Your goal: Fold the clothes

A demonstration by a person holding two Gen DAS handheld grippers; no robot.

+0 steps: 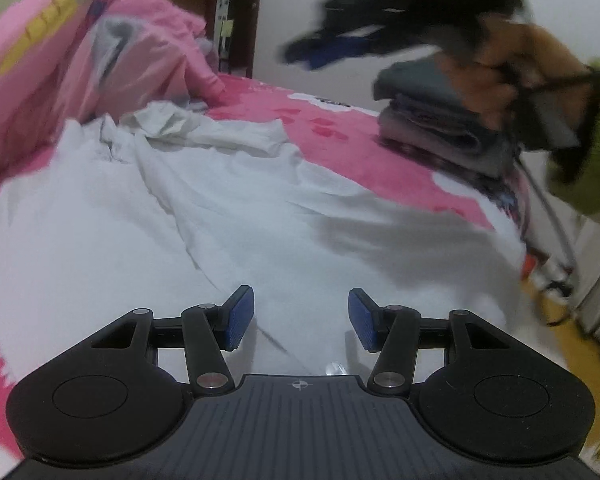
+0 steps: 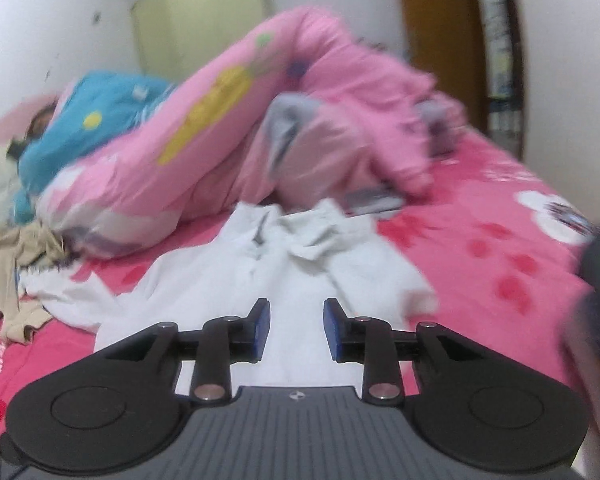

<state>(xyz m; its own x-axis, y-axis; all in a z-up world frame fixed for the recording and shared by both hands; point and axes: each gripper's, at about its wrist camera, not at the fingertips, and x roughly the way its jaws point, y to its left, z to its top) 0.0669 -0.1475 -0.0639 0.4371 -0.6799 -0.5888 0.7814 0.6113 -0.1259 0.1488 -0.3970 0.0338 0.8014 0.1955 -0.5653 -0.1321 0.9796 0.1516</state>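
Right wrist: white shirt [image 2: 276, 280] below empty tongs [image 2: 296, 330].

- The right gripper [image 2: 296, 328] hung over a white shirt [image 2: 284, 276], its jaws apart with nothing between them.
- The shirt lay spread on a pink bedsheet [image 2: 480, 248], collar toward twelve o'clock.
- A pink quilt [image 2: 228, 120] was heaped at twelve o'clock.
- Beige clothes [image 2: 8, 272] lay at nine o'clock.
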